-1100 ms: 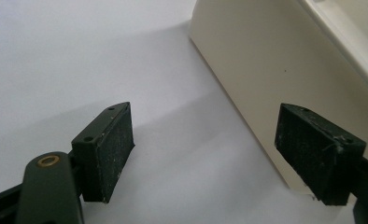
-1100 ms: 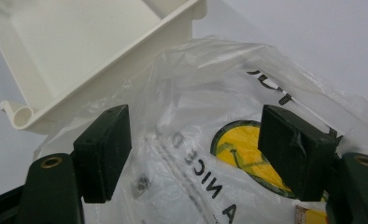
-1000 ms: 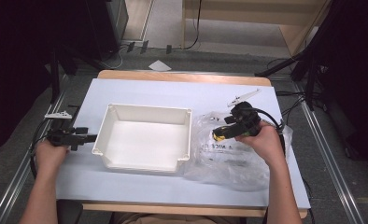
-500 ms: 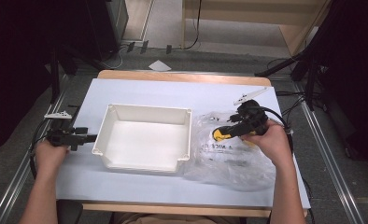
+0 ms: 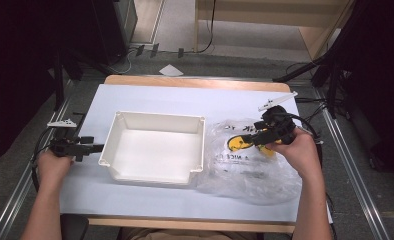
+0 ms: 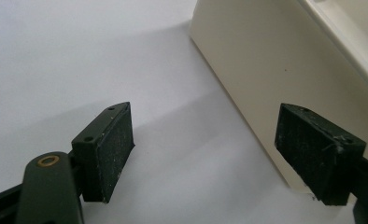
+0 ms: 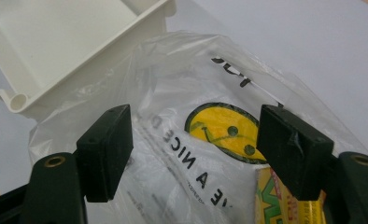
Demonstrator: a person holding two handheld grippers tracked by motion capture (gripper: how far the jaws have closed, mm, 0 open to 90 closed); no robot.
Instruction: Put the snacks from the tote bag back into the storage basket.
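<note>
Right of the white tray (image 5: 155,150), touching its side, lies a clear plastic bag (image 5: 250,160) w/ yellow smiley print; right gripper (image 5: 248,139) hovers over bag, jaws apart, nothing between; left gripper (image 5: 97,148) just beside tray's left wall, jaws apart, pads (image 6: 109,149) bare.

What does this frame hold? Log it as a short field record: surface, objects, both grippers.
surface: table under a pale sheet
bin: white bin, nothing visible inside
bag: clear plastic bag with a yellow smiley print, lying against the bin's right side
bag contents: yellow packet
left gripper: open, at the bin's left outer wall
right gripper: open, jaws over the bag
</note>
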